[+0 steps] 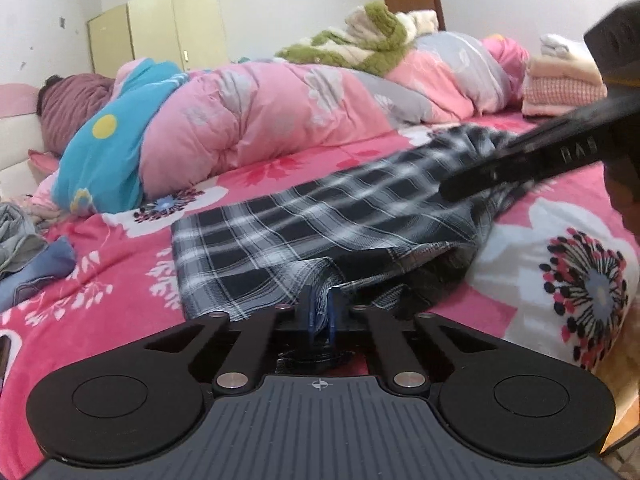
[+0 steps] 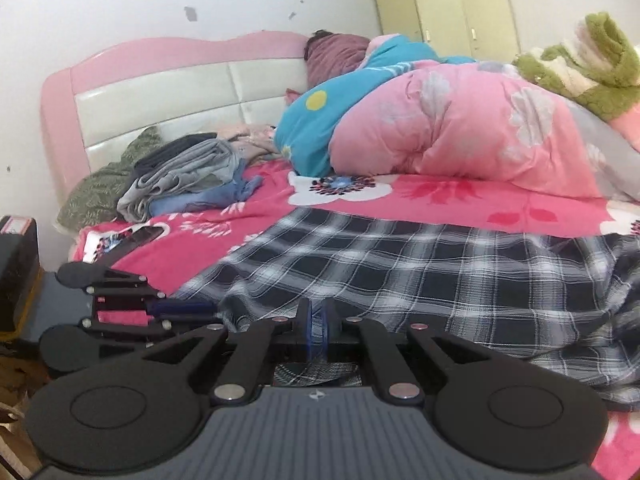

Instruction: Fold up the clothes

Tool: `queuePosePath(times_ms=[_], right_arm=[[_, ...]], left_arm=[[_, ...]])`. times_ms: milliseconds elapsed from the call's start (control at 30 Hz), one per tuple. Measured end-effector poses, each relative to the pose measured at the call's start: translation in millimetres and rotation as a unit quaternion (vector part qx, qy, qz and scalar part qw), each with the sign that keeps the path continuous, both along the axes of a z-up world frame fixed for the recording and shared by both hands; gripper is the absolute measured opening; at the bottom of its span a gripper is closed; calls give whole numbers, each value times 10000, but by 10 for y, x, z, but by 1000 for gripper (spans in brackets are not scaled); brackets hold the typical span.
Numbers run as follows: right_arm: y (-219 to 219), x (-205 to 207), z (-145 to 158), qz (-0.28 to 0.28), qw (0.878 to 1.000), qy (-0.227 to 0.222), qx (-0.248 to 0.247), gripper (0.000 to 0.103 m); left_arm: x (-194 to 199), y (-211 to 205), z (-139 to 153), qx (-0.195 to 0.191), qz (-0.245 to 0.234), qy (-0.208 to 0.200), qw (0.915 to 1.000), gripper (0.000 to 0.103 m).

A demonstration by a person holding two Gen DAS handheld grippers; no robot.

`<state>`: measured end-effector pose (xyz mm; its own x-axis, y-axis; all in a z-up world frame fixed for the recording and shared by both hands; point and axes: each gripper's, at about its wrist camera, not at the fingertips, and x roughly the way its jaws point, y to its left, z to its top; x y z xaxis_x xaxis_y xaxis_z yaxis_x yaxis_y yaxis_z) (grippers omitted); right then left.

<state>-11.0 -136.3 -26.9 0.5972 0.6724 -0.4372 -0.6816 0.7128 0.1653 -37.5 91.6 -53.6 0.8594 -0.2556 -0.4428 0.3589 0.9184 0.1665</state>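
Shirt: the plaid shirt (image 1: 320,220) lies spread on the pink flowered blanket (image 1: 120,280), right in front of both grippers.
Left gripper: the left gripper (image 1: 321,312) is pinched tight on the near edge of the shirt. A bit of plaid cloth shows between its blue pads.
Right gripper: the right gripper (image 2: 316,328) is also pinched tight on the near edge, with plaid cloth caught between its pads.
Which way the shirt lies: the cloth runs away from both grippers, toward the big pink quilt (image 2: 460,128). Its long side seems to go across, from one gripper to the other.
Which hand is nearer: both hold the same near edge, so neither is ahead.
Next move, my guess: lift the near edge and carry it over toward the far edge.
Only the left view shows: the folded pile (image 1: 560,88) far off, and the bunched, lifted part of the shirt on the right.
Only the right view shows: the messy clothes heap (image 2: 180,184) by the headboard (image 2: 160,92), and the left gripper from the side.
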Motion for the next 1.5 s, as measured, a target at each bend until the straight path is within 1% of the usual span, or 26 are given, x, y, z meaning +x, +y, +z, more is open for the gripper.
queuePosePath(times_ms=[67,100,133,200,267,400,433,467,533,633,700,767,800,833,867,900,967,1033,1067,1167,1200,1233,1300,1400,1467,1500], right_arm=[[102,-25,-36,181,9998,-44,-111,15],[166,-41,-66,271,9994,-73,-202,22],[231,-56,-97,362,9989,-101,-293,24],[379,-54,-214,442,9969,-103,-645,24],[499,-57,-303,370,9942,-168,-997,24],[602,-114,-290,212,9904,-468,-1281,25],[621,-128,-277,165,9894,-542,-1337,29],[640,-143,-265,119,9883,-617,-1393,30],[584,-129,-244,-133,9890,-574,-1359,31],[376,-109,-158,-501,9935,-397,-944,31],[232,-138,-83,-517,9965,-331,-565,31],[172,-254,-7,-138,9988,-401,-252,31],[198,-328,25,136,9985,-487,-206,31],[281,-409,28,411,9969,-591,-330,31],[374,-491,26,684,9941,-696,-482,30],[490,-550,-9,855,9901,-832,-741,29],[716,-622,-105,1085,9802,-1071,-1263,28],[924,-642,-219,1214,9695,-1248,-1727,23],[991,-626,-271,1226,9663,-1261,-1881,22],[1125,-559,-400,1113,9587,-1311,-2267,13],[1127,-547,-406,1088,9590,-1298,-2271,4],[1131,-538,-395,1078,9605,-1258,-2238,0],[1094,-570,-335,1166,9619,-1233,-2144,0],[1005,-614,-231,1267,9681,-1024,-1906,0],[929,-581,-191,1230,9751,-775,-1673,0],[896,-537,-191,1170,9797,-591,-1518,0]], left_arm=[[2,42,-7,-22,52,8,10000,4],[3,59,-14,-41,74,14,10000,4],[3,77,-21,-63,94,20,9999,4],[-5,106,-26,-105,134,1,9999,4],[-25,126,-16,-142,173,-60,9997,4],[-39,171,-5,-254,257,26,9993,7],[-52,187,2,-308,297,38,9991,10],[-74,216,19,-411,334,44,9986,11],[-139,267,48,-553,395,19,9977,15],[-233,331,84,-716,456,-18,9964,15],[-274,339,88,-700,459,-27,9965,15],[-252,338,78,-685,563,-6,9961,15],[-239,338,73,-678,618,5,9958,15],[-225,337,68,-672,673,17,9955,15],[-213,349,71,-732,714,15,9948,15],[-202,363,76,-805,753,10,9939,15],[-162,396,88,-931,761,22,9927,15],[-104,401,84,-936,788,31,9925,15],[-73,399,76,-935,794,37,9924,15],[-6,408,50,-971,831,61,9918,15],[3,412,39,-995,839,60,9915,15],[8,422,26,-1024,848,60,9911,15],[19,444,0,-1086,864,73,9903,15],[-4,474,0,-1186,880,43,9890,15],[-71,494,30,-1246,822,-70,9888,15],[-108,478,46,-1236,692,-99,9899,15]])
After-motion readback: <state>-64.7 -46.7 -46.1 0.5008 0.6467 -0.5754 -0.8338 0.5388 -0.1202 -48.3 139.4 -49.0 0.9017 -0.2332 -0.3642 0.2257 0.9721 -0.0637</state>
